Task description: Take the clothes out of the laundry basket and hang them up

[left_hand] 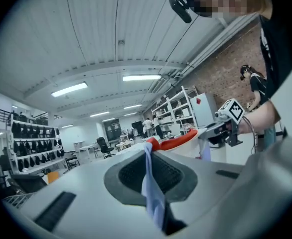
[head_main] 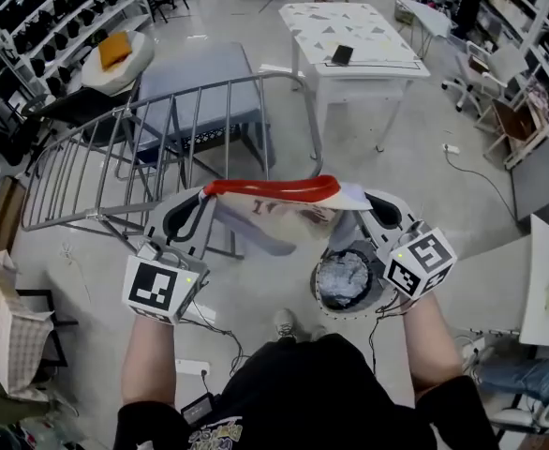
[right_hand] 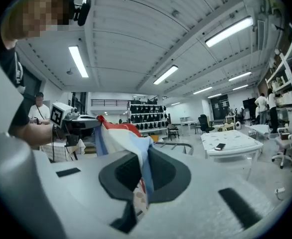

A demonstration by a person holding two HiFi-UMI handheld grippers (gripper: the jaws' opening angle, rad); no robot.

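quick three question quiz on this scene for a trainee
1. True or false: the left gripper and right gripper are both shut on the red-edged white cloth garment.
2. Beyond the garment stands: A a grey metal drying rack, B a wooden ladder, C a blue cart?
3. In the head view, which gripper is the round grey laundry basket nearer?
Key: 1 true; 2 A; 3 right.
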